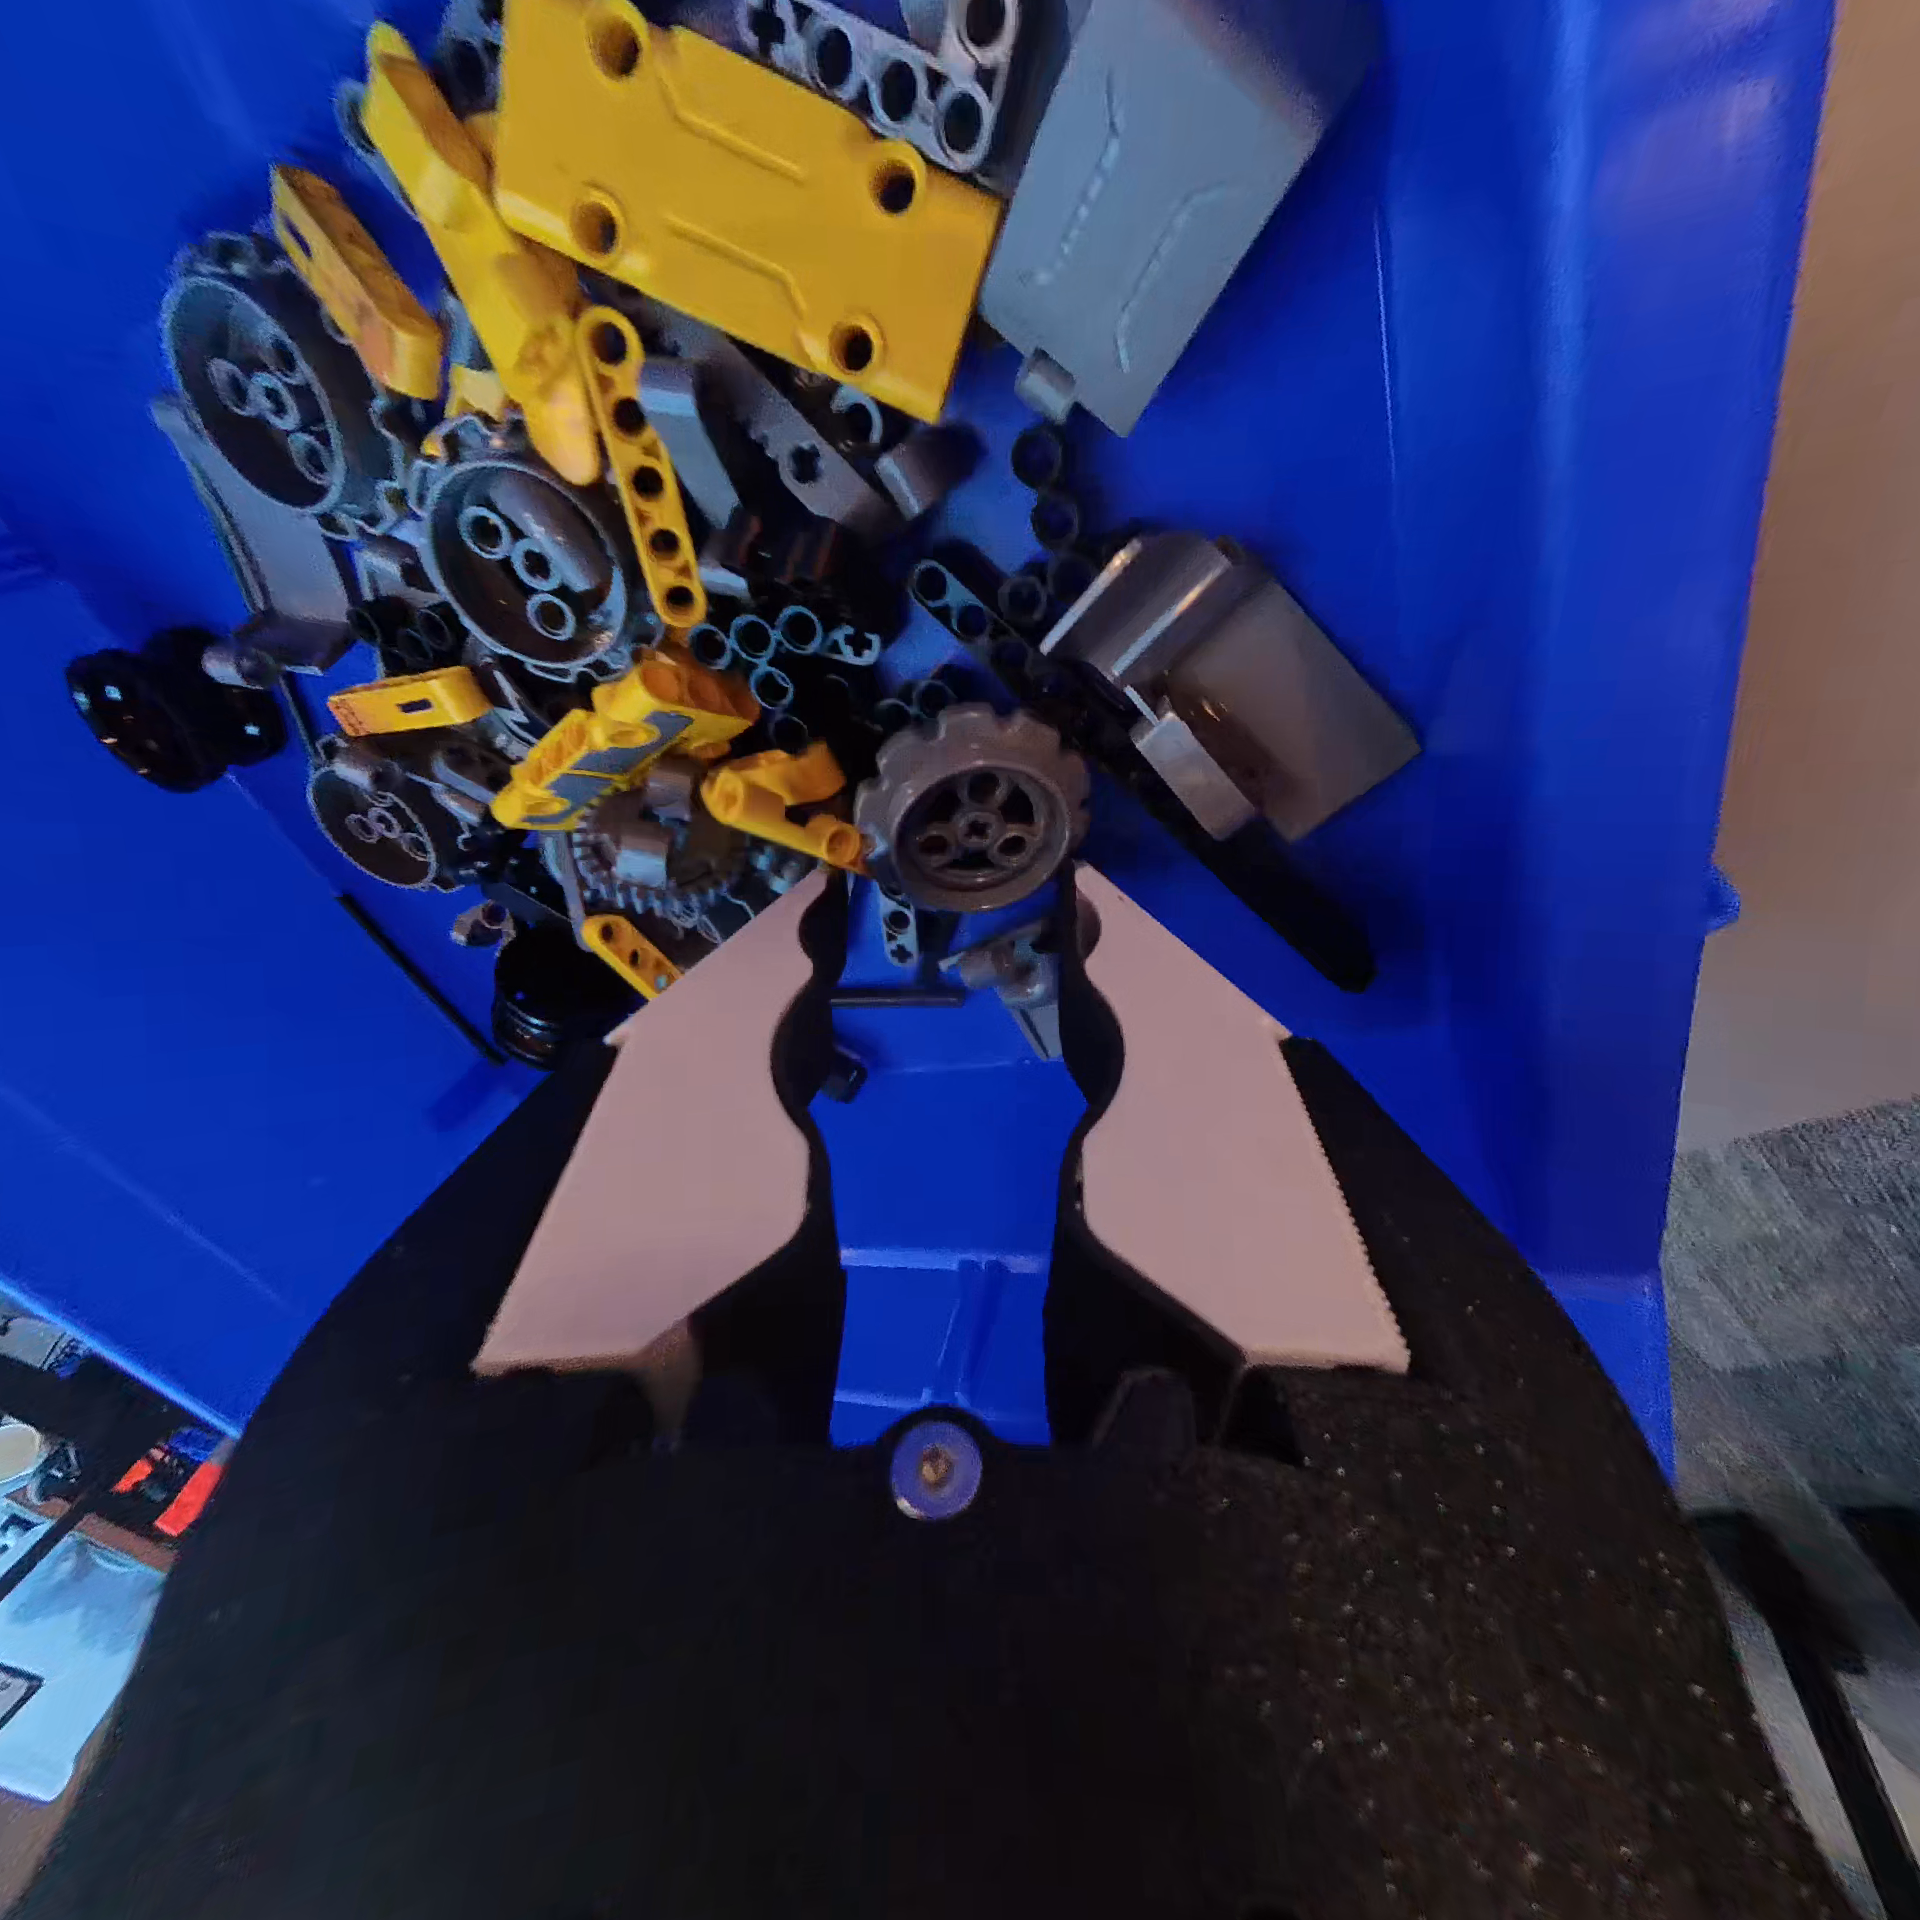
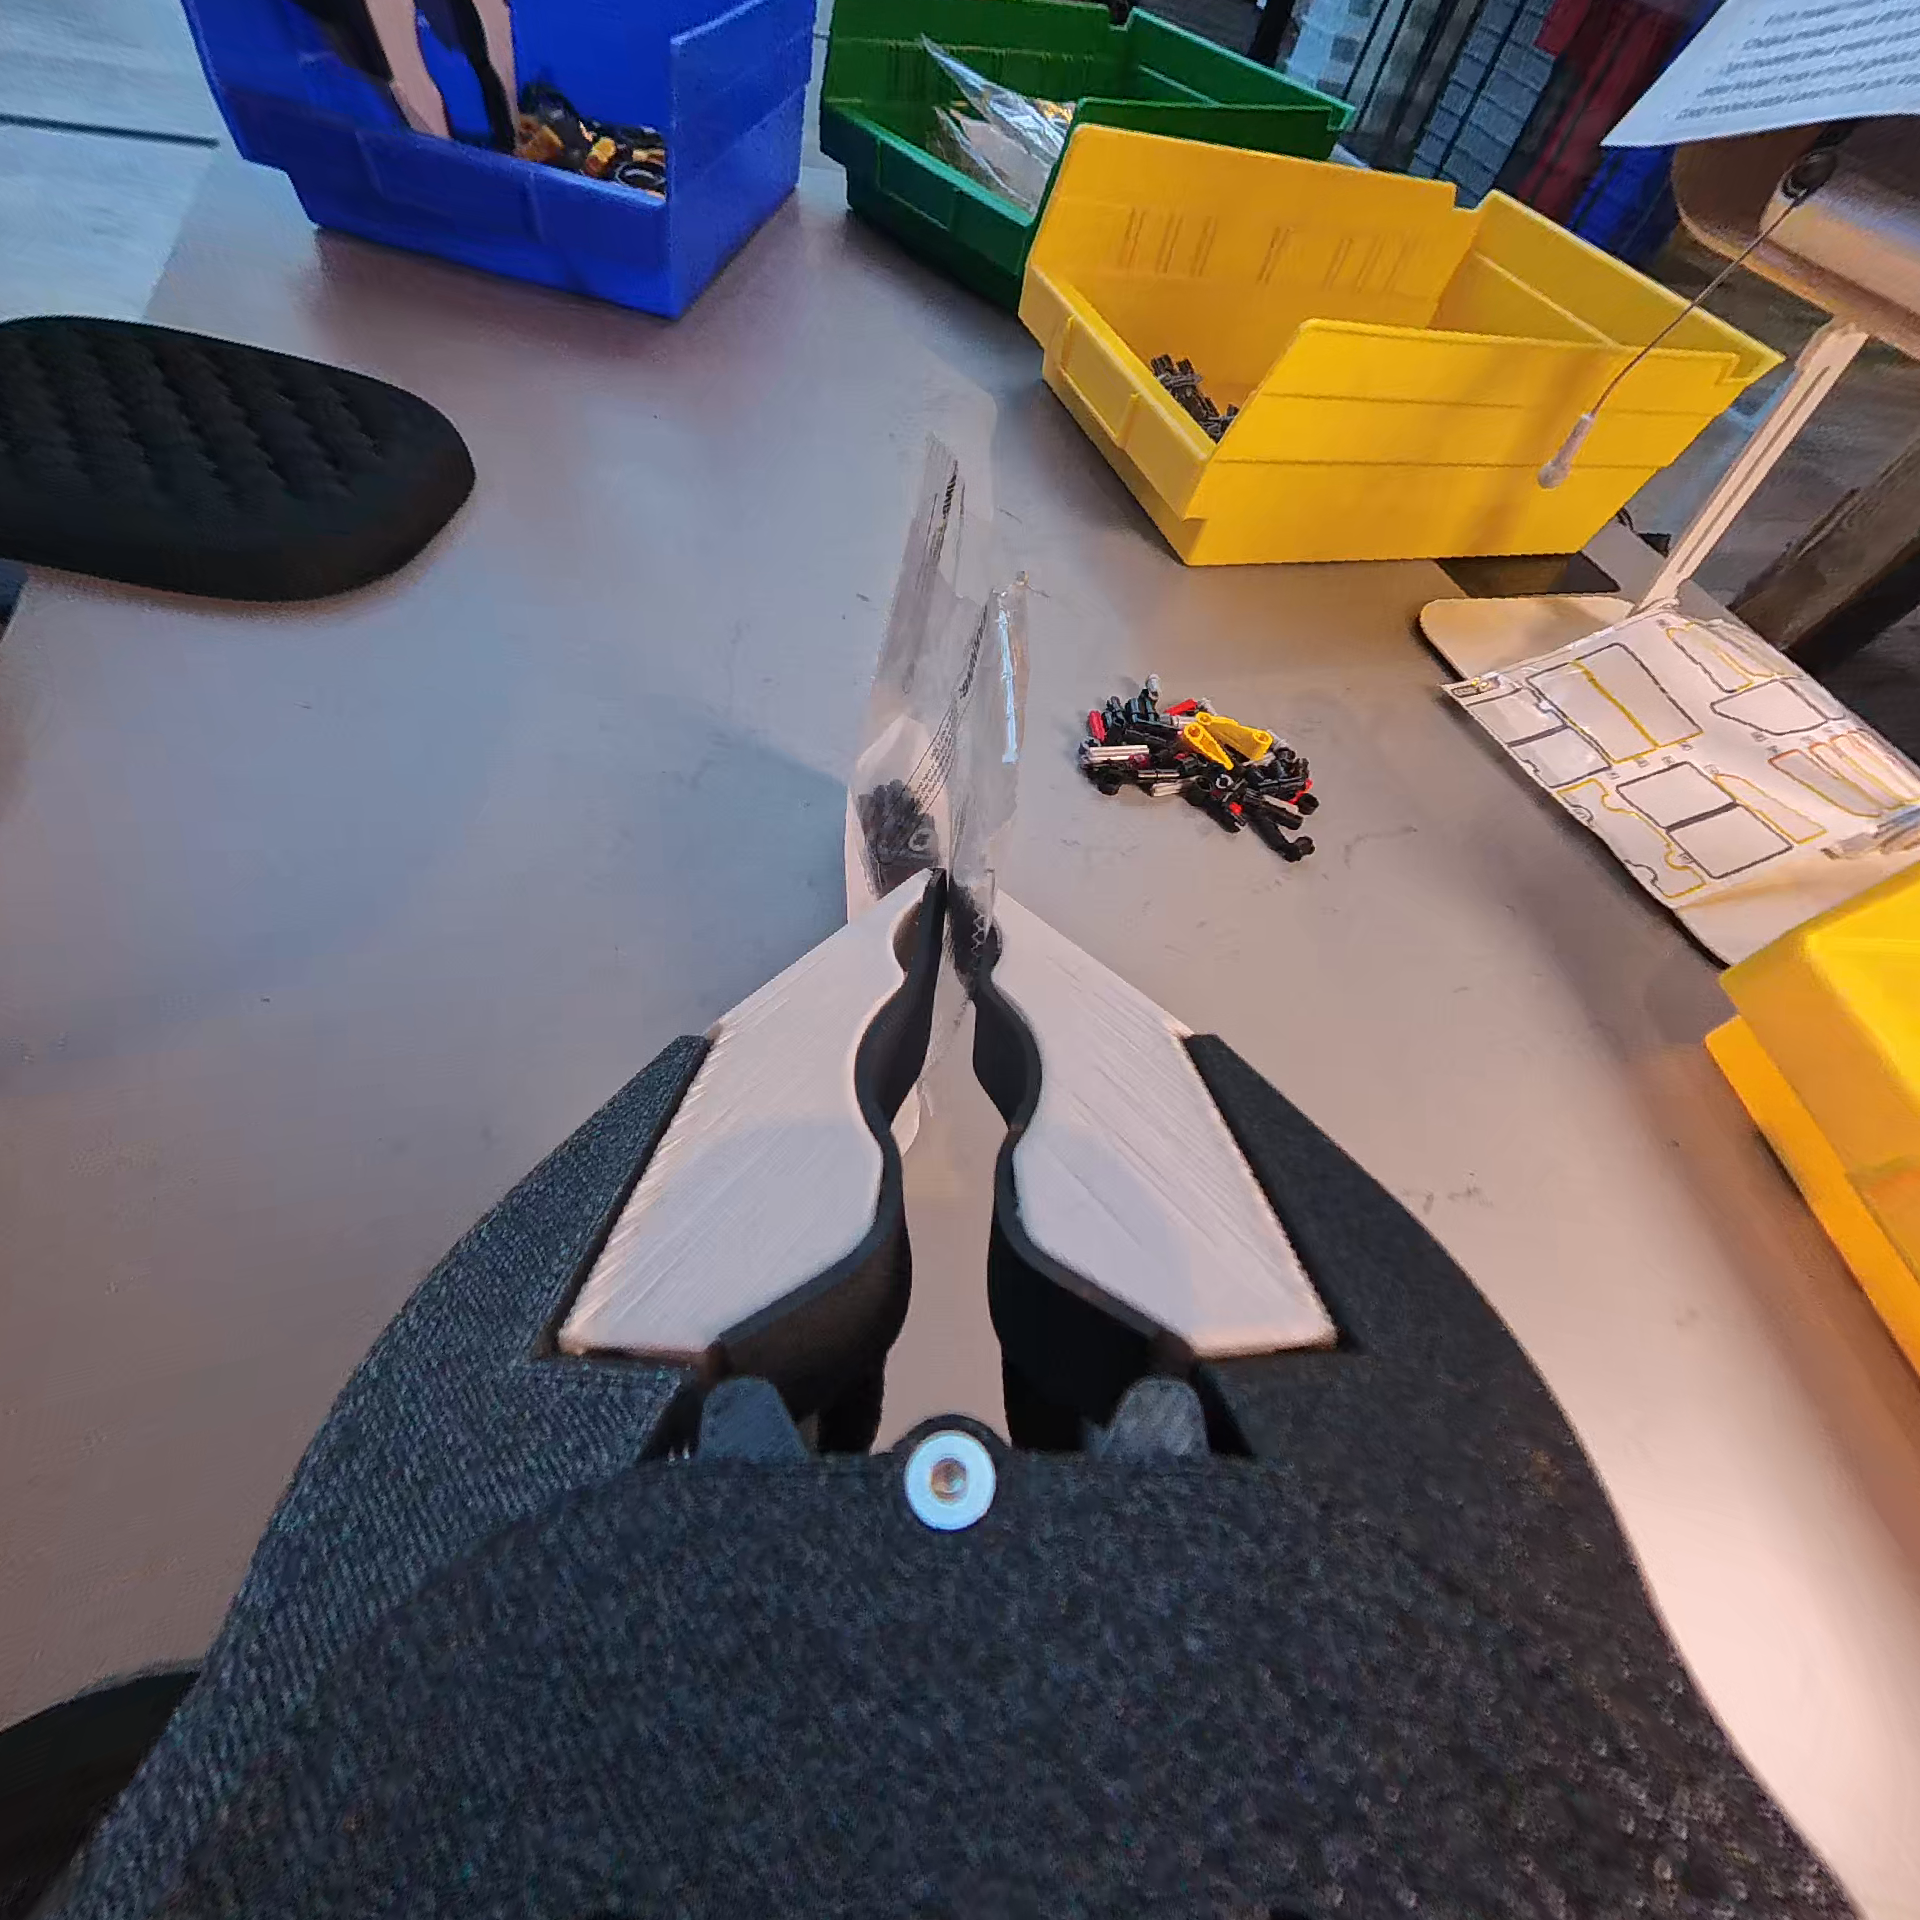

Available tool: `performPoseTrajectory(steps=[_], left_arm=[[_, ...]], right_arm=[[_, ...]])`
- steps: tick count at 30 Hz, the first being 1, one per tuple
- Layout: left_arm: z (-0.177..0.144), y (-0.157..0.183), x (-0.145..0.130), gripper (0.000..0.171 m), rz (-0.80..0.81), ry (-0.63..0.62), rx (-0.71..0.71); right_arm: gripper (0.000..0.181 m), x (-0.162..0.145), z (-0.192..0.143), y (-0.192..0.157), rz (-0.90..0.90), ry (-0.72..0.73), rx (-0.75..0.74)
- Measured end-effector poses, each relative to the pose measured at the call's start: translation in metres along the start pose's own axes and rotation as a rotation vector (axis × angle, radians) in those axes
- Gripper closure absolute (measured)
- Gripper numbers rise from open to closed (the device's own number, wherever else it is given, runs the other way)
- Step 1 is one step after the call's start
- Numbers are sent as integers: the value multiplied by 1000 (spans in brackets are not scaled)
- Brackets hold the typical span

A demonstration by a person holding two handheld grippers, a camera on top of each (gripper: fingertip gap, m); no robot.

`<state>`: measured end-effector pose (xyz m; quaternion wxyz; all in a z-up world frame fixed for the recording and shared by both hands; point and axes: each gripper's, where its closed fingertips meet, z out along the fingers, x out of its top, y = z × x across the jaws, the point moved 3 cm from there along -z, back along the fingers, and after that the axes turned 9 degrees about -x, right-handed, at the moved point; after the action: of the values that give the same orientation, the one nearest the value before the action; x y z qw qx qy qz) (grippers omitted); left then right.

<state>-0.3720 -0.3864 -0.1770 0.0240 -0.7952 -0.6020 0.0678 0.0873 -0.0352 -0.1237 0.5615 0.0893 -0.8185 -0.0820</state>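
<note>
My left gripper (image 1: 948, 885) is open and reaches down into a blue bin (image 1: 1455, 623) holding a heap of yellow, grey and black construction-toy parts. Its fingertips stand on either side of the lower edge of a grey toothed wheel (image 1: 971, 810). A large yellow panel (image 1: 738, 197) lies at the far end of the heap. My right gripper (image 2: 961, 896) is shut on a clear plastic bag (image 2: 935, 675) with small black parts in it, held upright above the grey table (image 2: 520, 831). The left gripper (image 2: 447, 62) also shows inside the blue bin (image 2: 540, 197) in the right wrist view.
A green bin (image 2: 1039, 125) with plastic bags and a yellow bin (image 2: 1382, 395) with small black parts stand at the back. A pile of small black, red and yellow parts (image 2: 1205, 758), a sticker sheet (image 2: 1704, 769), another yellow bin (image 2: 1839, 1091) and a black pad (image 2: 208, 457) are on the table. One gripper's finger ends stand about 55 cm off the other's.
</note>
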Motion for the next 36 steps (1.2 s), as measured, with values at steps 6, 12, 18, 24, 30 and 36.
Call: performPoseTrajectory(steps=[6,12,18,24,30,36], left_arm=[[-4,4,10,171,46,70,-4],[-19,-2,25,142,14,182,-19],[-9,0,35,132,96,128,-47],[-32,-5,29,132,89,153,11],[-142,52,118,132,196,676,12],[-112,155,266,132,507,768,-184]], right_arm=[[181,0,0,-1,0,4,-5],[181,0,-1,-1,9,4,-8],[181,0,-1,-2,13,4,-9],[181,-1,-2,-2,13,6,-10],[181,2,0,-11,-10,37,51],[181,11,4,-44,-55,88,214]])
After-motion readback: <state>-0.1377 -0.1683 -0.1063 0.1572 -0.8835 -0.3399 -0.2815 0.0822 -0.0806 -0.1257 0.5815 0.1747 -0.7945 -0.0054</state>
